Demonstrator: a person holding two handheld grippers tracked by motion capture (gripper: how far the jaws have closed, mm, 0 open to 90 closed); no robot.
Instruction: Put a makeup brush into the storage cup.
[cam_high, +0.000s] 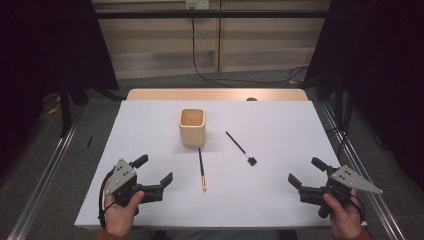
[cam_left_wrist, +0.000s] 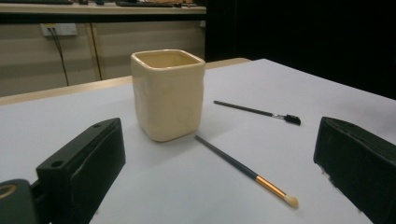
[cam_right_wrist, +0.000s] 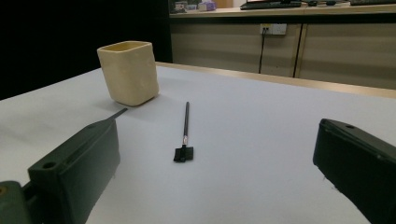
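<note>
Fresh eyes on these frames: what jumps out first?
The cream cup stands upright mid-table, open end up. Two brushes lie near it: one with a pale tip just in front, one with a black head to its right. Both hand-held grippers, left and right, sit open at the near edge, holding nothing.

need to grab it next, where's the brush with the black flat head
In the high view the black-headed brush lies flat on the white table, right of the cream cup, nearer the right gripper.

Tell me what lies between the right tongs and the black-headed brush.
Nothing: in the right gripper view, bare white table runs from the open right tongs to the black-headed brush. The high view agrees.
</note>
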